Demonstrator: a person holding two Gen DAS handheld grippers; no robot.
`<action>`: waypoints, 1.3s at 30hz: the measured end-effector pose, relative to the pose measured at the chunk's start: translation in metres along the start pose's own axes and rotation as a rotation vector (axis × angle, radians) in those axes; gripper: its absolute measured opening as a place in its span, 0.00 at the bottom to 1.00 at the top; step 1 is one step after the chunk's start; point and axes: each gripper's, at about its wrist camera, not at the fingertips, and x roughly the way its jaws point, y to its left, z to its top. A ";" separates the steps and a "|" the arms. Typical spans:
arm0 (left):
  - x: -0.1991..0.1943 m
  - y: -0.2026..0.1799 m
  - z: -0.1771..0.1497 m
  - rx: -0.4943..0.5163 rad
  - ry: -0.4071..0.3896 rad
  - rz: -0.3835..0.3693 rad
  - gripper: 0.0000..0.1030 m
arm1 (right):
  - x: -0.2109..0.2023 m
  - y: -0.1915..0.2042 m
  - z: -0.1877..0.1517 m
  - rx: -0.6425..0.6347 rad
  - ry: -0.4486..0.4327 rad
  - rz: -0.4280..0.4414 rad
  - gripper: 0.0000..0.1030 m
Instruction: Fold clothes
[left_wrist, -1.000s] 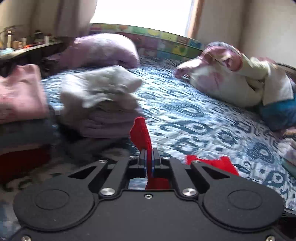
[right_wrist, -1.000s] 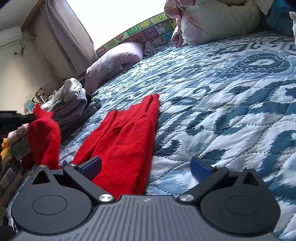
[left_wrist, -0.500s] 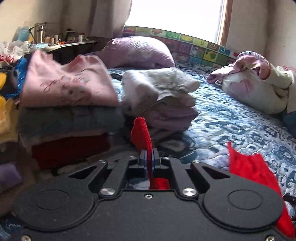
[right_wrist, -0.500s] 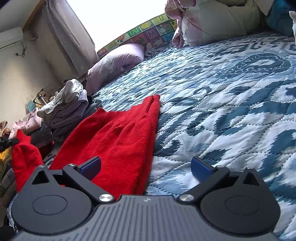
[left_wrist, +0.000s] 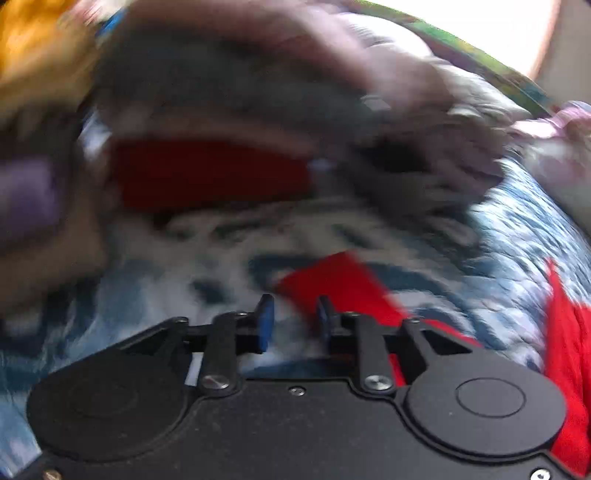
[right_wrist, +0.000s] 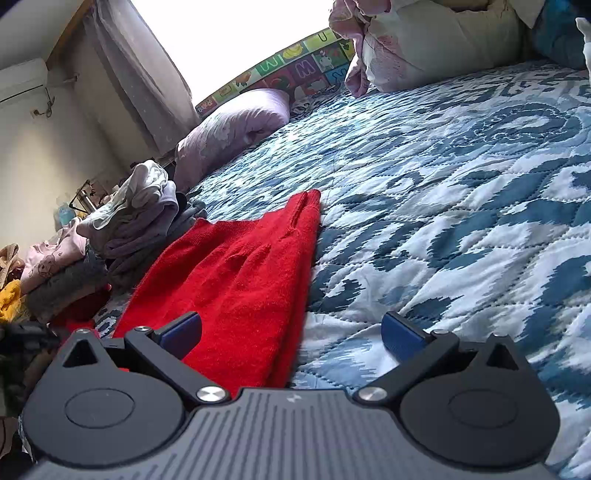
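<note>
A red knitted garment (right_wrist: 240, 284) lies flat on the blue-and-white patterned quilt (right_wrist: 461, 206). My right gripper (right_wrist: 291, 332) is open and empty, low over the garment's near edge, with its left finger above the red cloth. In the blurred left wrist view my left gripper (left_wrist: 293, 321) is open, its jaws a small way apart. A corner of the red garment (left_wrist: 340, 284) lies on the quilt (left_wrist: 177, 266) just beyond its right finger. More red cloth (left_wrist: 569, 354) shows at the right edge.
Stacks of folded clothes (right_wrist: 136, 218) stand to the left of the red garment, with a dark red folded piece (left_wrist: 207, 173) low in one stack. A purple pillow (right_wrist: 232, 129) and a heap of bedding (right_wrist: 424, 40) lie at the far side.
My left gripper has opened and let go of the red corner it held. It has dropped low toward the quilt near the stacks. The right gripper has not moved.
</note>
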 end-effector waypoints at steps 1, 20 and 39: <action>-0.002 0.005 0.000 -0.033 0.000 -0.025 0.23 | 0.000 0.000 0.000 0.001 0.000 0.001 1.00; 0.012 -0.048 0.004 0.331 -0.044 0.133 0.16 | 0.000 -0.002 0.000 0.007 -0.003 0.010 1.00; -0.031 -0.171 -0.052 0.455 -0.016 -0.106 0.20 | -0.001 0.000 0.000 0.000 0.001 0.001 1.00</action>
